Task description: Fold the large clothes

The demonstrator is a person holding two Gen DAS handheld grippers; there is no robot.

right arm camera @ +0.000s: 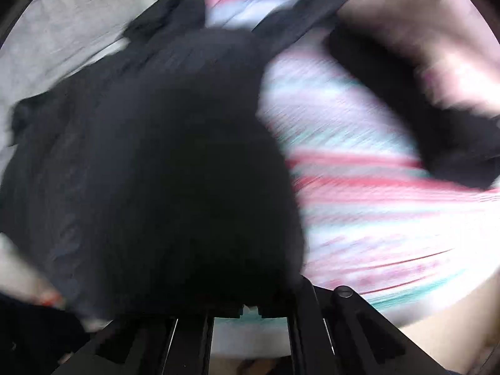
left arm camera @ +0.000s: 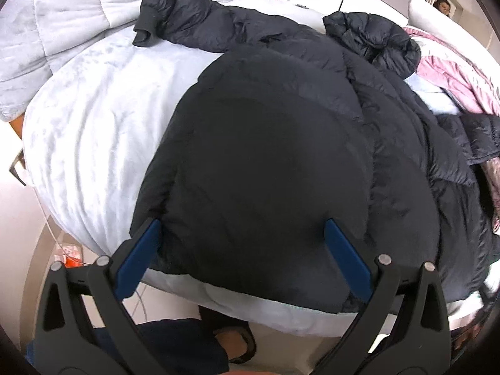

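A black puffer jacket [left arm camera: 265, 140] lies spread on the pale bed sheet [left arm camera: 93, 125], one sleeve with its cuff [left arm camera: 143, 31] reaching toward the far left. My left gripper [left arm camera: 242, 228] is open wide at the jacket's near hem, and the fabric bulges between its blue pads [left arm camera: 343, 250]. The right wrist view is badly blurred. There the black jacket [right arm camera: 172, 172] bunches right over my right gripper [right arm camera: 250, 300] and hides the fingertips. The jaws stand together on that fabric.
A pink garment [left arm camera: 450, 75] and more dark clothes lie at the bed's right side. A pink, white and teal striped cloth [right arm camera: 359, 187] is beside the jacket. Quilted grey cushions [left arm camera: 62, 15] line the far edge. A sandalled foot [left arm camera: 234, 343] and an orange item [left arm camera: 70, 254] are on the floor.
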